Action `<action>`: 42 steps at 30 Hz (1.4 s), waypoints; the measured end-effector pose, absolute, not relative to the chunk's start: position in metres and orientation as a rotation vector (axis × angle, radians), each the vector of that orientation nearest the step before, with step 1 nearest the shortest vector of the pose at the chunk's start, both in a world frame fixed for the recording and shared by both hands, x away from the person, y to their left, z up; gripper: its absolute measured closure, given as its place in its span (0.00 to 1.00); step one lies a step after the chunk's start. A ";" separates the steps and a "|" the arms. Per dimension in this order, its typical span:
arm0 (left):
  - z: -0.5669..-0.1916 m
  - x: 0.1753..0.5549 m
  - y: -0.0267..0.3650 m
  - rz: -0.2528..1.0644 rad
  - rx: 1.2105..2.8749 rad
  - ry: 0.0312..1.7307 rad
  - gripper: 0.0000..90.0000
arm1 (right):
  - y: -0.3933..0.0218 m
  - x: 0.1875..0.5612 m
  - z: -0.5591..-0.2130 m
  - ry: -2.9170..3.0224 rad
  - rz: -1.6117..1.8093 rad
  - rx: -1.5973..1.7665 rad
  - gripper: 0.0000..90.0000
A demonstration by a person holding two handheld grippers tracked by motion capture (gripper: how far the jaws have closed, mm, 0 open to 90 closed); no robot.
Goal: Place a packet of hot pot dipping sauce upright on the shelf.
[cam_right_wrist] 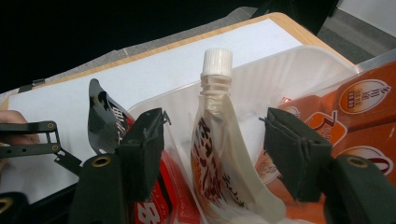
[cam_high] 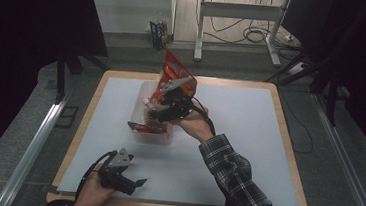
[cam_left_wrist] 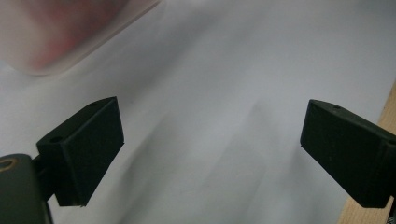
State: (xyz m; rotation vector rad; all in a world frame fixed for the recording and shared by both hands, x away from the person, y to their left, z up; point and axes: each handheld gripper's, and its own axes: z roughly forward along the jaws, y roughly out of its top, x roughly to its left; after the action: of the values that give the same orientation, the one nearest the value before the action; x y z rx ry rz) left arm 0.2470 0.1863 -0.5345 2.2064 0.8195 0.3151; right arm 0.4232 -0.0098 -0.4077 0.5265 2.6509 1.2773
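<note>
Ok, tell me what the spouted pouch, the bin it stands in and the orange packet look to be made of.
Spouted pouch: probably soft plastic film, cream and glossy, creased at the neck, with a ribbed white hard-plastic cap.
Bin: translucent, milky plastic; light passes through its fluted wall.
Orange packet: likely printed plastic or foil film, shiny; which one can't be told.

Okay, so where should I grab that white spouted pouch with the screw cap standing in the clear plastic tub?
Probably the ribbed neck just under the white cap of the white spouted pouch: it stands upright in the clear plastic tub, and the neck looks like its stiffest part. Come from above, as the right gripper is placed, open, one jaw on either side, clear of the orange packets beside it.
</note>
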 end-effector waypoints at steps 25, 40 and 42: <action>-0.533 0.246 0.187 0.330 2.171 0.821 0.03 | -0.025 0.418 -0.396 2.588 1.338 0.577 0.22; -0.535 0.245 0.185 0.375 2.188 0.806 0.02 | -0.042 0.411 -0.399 2.536 1.345 0.610 0.14; -0.535 0.245 0.184 0.380 2.190 0.806 0.02 | -0.045 0.410 -0.400 2.531 1.343 0.620 0.13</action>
State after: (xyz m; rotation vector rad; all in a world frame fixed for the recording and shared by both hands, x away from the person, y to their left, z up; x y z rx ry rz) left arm 0.2453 0.1845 -0.5350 2.1897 0.8061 0.3797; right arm 0.4101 -0.0455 -0.4002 0.6200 2.5309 1.3427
